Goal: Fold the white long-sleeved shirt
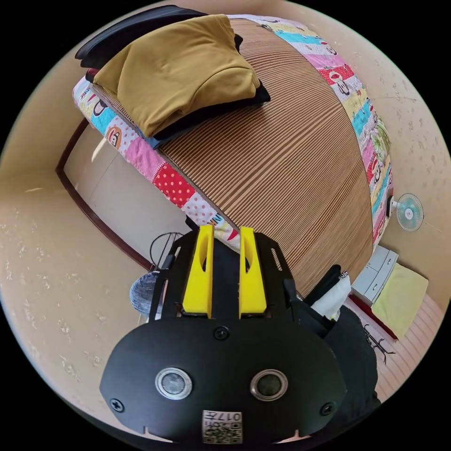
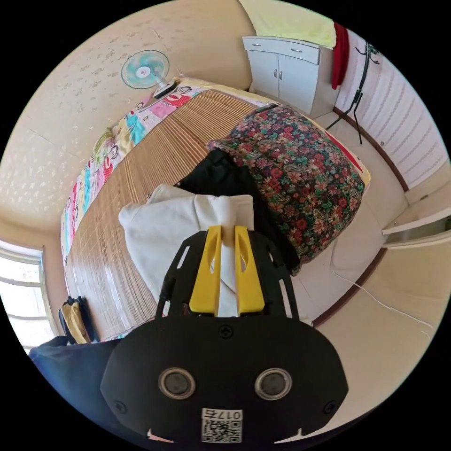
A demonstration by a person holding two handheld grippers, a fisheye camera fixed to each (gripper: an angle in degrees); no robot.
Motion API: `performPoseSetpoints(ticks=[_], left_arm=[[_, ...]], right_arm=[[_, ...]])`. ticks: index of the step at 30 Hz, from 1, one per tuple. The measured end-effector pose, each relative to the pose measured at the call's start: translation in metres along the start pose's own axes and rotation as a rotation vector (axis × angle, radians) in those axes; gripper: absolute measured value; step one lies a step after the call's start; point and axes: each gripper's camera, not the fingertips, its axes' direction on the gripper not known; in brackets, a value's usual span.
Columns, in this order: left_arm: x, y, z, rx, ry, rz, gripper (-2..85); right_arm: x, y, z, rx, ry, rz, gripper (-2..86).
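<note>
The white long-sleeved shirt is bunched in a lump over the striped bamboo mat on the bed. My right gripper is shut on a fold of it, and white cloth runs down between the yellow jaws. A black garment lies just beyond the shirt. My left gripper hangs open over the near edge of the mat with nothing between its jaws. A bit of white cloth shows at the bed's edge to its right.
A mustard garment tops a stack of dark folded clothes at the mat's far end. A floral quilt is heaped beside the shirt. A fan, a white cabinet and a coat stand line the walls. The person's dark clothing is close by.
</note>
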Motion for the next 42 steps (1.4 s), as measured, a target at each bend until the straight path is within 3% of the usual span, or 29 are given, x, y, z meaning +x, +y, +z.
performPoseSetpoints(ticks=[6, 14, 19, 22, 26, 30, 33, 35, 38, 42], left_arm=[[0.015, -0.004, -0.009, 0.025, -0.004, 0.026, 8.6], [0.004, -0.004, -0.017, 0.012, -0.033, -0.04, 8.5], [0.002, -0.004, -0.019, 0.016, -0.017, -0.071, 8.2], [0.006, -0.007, -0.016, 0.006, -0.025, -0.072, 8.1], [0.019, -0.016, -0.012, -0.008, -0.017, -0.048, 8.0], [0.029, -0.017, -0.015, 0.006, -0.019, -0.001, 8.1], [0.022, -0.012, -0.016, 0.008, -0.027, -0.025, 8.3], [0.012, -0.007, -0.016, 0.016, -0.01, -0.066, 8.3], [-0.001, 0.002, -0.015, 0.023, 0.014, -0.134, 8.3], [-0.004, 0.005, -0.02, 0.043, 0.034, -0.18, 8.3]], right_arm=[[0.021, 0.002, 0.006, 0.018, -0.042, 0.117, 13.0], [0.033, -0.02, -0.009, -0.04, -0.306, -0.082, 5.3], [-0.008, -0.024, -0.078, 0.168, -0.494, -0.358, 4.0], [-0.027, -0.054, -0.074, 0.13, -0.374, -0.377, 4.1], [-0.023, -0.107, 0.003, -0.165, -0.338, -0.225, 5.7], [-0.013, -0.126, -0.004, -0.112, -0.357, -0.111, 8.0], [-0.031, -0.129, -0.032, -0.03, -0.316, -0.217, 11.3], [-0.038, -0.133, -0.042, -0.014, -0.406, -0.301, 14.6], [-0.039, -0.147, -0.021, -0.181, -0.502, -0.344, 18.1], [-0.059, -0.155, -0.003, -0.31, -0.343, -0.447, 20.6]])
